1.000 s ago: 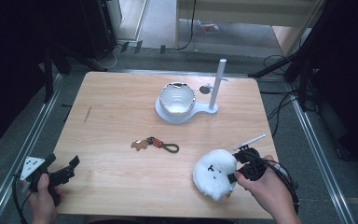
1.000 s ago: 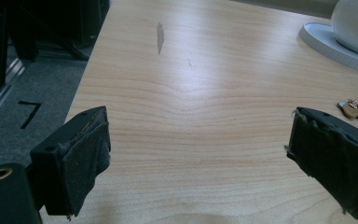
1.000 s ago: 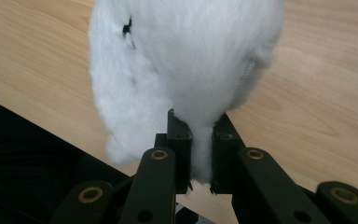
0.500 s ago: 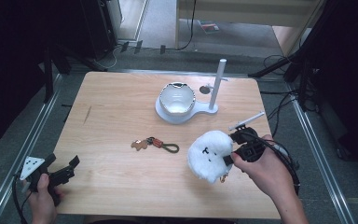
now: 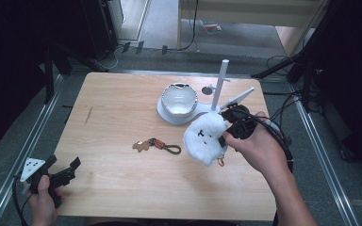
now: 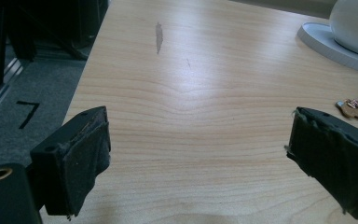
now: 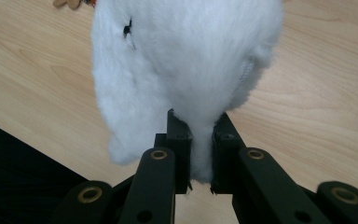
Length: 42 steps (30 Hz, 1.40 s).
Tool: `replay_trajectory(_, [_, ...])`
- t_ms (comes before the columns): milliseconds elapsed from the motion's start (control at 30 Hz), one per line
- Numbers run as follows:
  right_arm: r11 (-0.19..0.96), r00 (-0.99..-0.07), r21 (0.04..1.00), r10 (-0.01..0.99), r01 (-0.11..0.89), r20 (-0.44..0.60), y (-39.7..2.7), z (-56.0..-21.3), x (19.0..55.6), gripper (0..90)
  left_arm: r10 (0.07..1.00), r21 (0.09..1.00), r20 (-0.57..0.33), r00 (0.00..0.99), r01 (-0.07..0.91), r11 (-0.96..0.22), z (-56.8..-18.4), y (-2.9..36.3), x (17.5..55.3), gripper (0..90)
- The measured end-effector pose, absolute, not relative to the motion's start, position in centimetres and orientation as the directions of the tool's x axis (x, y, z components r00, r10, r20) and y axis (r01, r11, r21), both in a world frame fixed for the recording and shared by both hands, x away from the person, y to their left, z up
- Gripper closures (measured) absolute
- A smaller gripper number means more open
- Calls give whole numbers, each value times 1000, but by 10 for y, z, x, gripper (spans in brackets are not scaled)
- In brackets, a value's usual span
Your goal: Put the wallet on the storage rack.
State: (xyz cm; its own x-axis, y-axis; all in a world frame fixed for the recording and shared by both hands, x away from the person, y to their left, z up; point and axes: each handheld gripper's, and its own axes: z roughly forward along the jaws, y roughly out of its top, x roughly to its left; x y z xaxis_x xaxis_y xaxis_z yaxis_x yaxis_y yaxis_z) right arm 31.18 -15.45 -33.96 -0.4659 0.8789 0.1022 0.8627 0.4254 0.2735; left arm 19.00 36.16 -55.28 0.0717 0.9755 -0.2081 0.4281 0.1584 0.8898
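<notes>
R gripper [image 5: 227, 133] pinches white plush toy [image 5: 206, 137] at table's [image 5: 122, 108] 3 o'clock; L gripper [image 5: 63, 173] spread wide, 8 o'clock.

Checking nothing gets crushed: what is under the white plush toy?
The plush toy hangs pinched in the right gripper above bare table; a small clasp dangles beneath. Directly underneath is hidden.

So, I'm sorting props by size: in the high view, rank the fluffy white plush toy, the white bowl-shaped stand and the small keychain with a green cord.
1. Fluffy white plush toy and white bowl-shaped stand: alike; the raised toy sits nearer the camera.
2. Small keychain with a green cord.
</notes>
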Motion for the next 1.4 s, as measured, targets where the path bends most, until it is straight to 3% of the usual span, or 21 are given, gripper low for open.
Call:
replay_trajectory(733, [358, -385, 252, 921, 899, 67, -113, -343, 388, 827, 975, 892, -208, 77, 424, 157, -553, 362, 190, 67])
replay_trajectory(1400, [315, -332, 301, 943, 900, 6, -67, -350, 438, 827, 975, 893, -208, 81, 421, 156, -553, 362, 189, 68])
